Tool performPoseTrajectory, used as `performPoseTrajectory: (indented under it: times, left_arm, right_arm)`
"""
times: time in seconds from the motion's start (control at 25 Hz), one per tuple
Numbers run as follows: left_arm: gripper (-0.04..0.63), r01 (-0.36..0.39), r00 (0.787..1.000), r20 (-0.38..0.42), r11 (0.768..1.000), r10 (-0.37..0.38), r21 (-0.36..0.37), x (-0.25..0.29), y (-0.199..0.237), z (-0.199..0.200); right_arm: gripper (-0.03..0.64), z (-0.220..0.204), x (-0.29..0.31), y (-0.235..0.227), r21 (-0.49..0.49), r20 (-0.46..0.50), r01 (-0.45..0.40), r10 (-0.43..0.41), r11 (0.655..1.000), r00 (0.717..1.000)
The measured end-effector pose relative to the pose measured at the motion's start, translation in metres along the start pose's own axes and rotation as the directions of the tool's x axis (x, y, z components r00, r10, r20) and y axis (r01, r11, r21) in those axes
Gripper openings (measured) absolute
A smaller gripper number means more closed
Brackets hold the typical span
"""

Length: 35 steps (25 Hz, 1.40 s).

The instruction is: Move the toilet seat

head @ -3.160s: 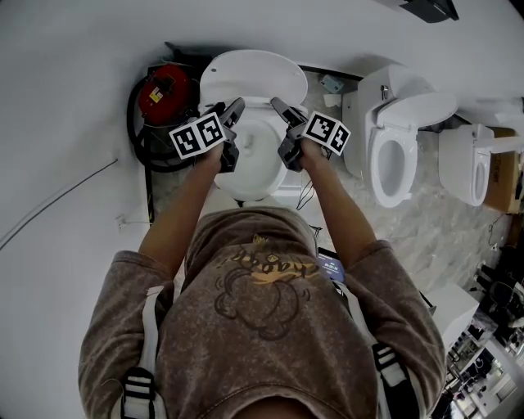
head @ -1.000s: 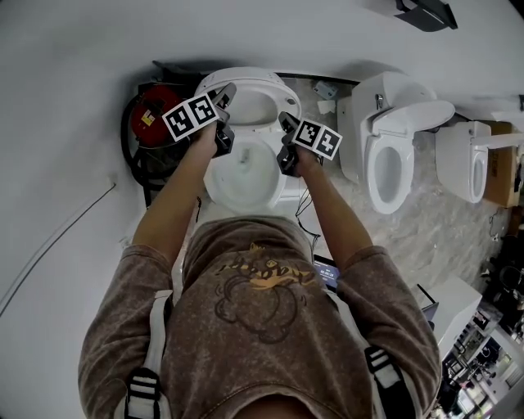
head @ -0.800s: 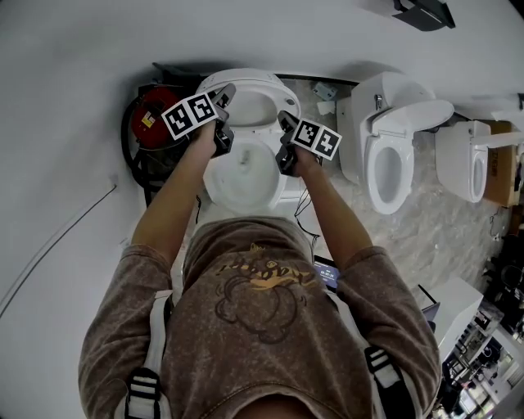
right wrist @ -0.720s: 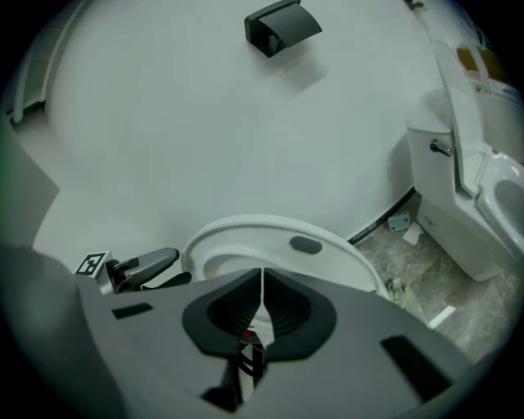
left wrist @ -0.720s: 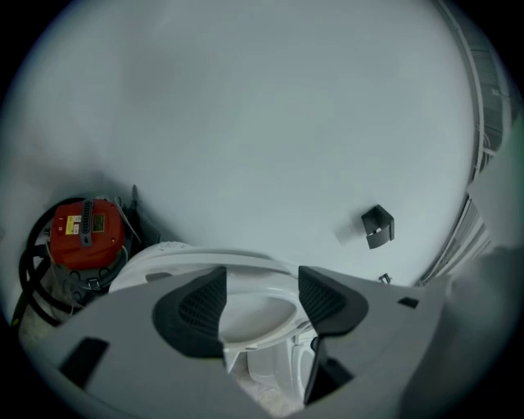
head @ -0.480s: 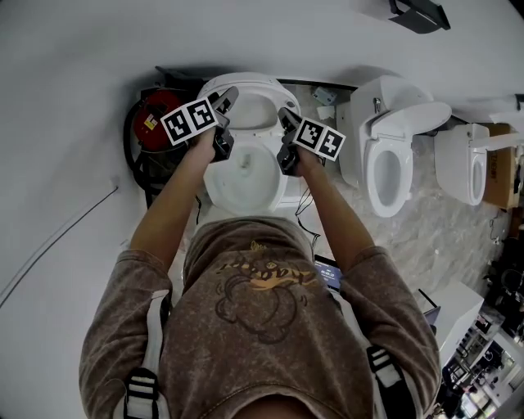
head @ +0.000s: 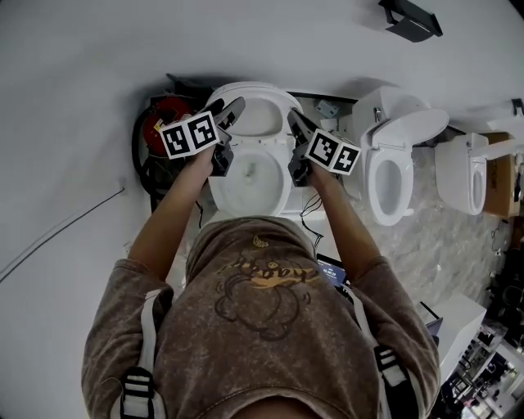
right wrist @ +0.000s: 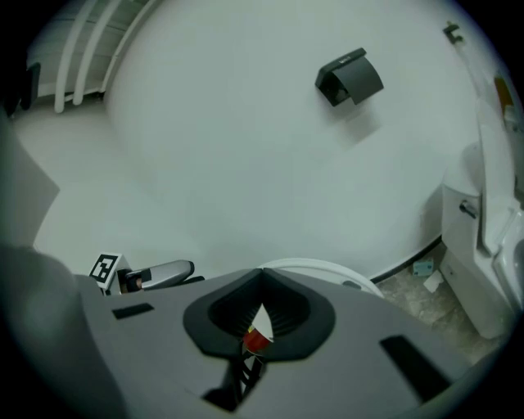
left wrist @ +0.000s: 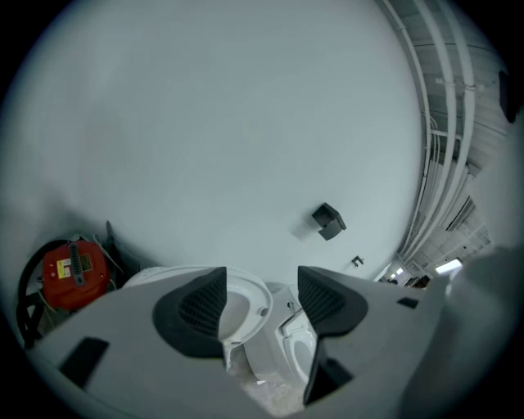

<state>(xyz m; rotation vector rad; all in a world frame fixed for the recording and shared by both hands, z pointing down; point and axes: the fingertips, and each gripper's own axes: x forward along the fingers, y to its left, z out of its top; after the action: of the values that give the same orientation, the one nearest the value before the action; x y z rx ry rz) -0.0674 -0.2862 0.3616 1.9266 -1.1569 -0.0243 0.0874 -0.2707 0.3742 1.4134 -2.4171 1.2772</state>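
Observation:
The white toilet seat (head: 255, 87) stands raised against its lid, above the open bowl (head: 250, 209). My left gripper (head: 232, 111) is at the raised seat's left edge. Its jaws are open and nothing is pressed between the pads. In the left gripper view the seat (left wrist: 248, 304) shows beyond the left gripper (left wrist: 260, 301). My right gripper (head: 295, 123) hovers at the seat's right side, jaws shut with nothing in them. In the right gripper view the right gripper (right wrist: 260, 315) is in front of the seat's white rim (right wrist: 327, 272).
A red canister with black hose (head: 166, 117) sits left of the toilet. Two more toilets (head: 391, 168) (head: 470, 168) stand to the right, with a cardboard box (head: 503, 168) beyond. A black box (head: 409, 20) hangs on the wall. Cables (head: 308, 218) lie by the bowl's base.
About three seconds ago the seat lay on the bowl; it now stands up against the lid. Over the last second both grippers drifted slightly right beside it.

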Motion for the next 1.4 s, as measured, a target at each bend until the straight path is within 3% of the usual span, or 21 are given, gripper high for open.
performPoseTrajectory:
  times: [0.32, 0.52, 0.84, 1.04, 1.24, 1.4]
  left_arm:
    - [0.273, 0.069, 0.998, 0.001, 0.984, -0.07, 0.162, -0.039, -0.045, 0.006]
    - [0.244, 0.094, 0.994, 0.036, 0.972, -0.104, 0.217, -0.068, -0.068, 0.009]
    - [0.233, 0.122, 0.986, 0.074, 0.952, -0.148, 0.281, -0.104, -0.09, -0.004]
    - [0.219, 0.125, 0.97, 0.147, 0.917, -0.193, 0.378, -0.124, -0.097, -0.004]
    - [0.142, 0.11, 0.95, 0.215, 0.888, -0.226, 0.446, -0.138, -0.102, -0.002]
    - [0.078, 0.091, 0.953, 0.211, 0.869, -0.218, 0.486, -0.141, -0.1, -0.015]
  right_arm:
    - [-0.002, 0.012, -0.039, 0.044, -0.212, 0.026, -0.053, 0.059, 0.976, 0.998]
    - [-0.002, 0.012, -0.074, 0.075, -0.292, 0.041, -0.158, 0.177, 0.943, 0.983]
    - [-0.002, 0.013, -0.111, 0.087, -0.324, 0.107, -0.139, 0.182, 0.936, 0.977]
    - [-0.002, 0.007, -0.123, 0.097, -0.401, 0.157, -0.132, 0.21, 0.907, 0.965]
    - [-0.002, 0.001, -0.131, 0.104, -0.458, 0.199, -0.114, 0.227, 0.881, 0.954]
    - [-0.002, -0.007, -0.135, 0.102, -0.484, 0.204, -0.088, 0.209, 0.871, 0.956]
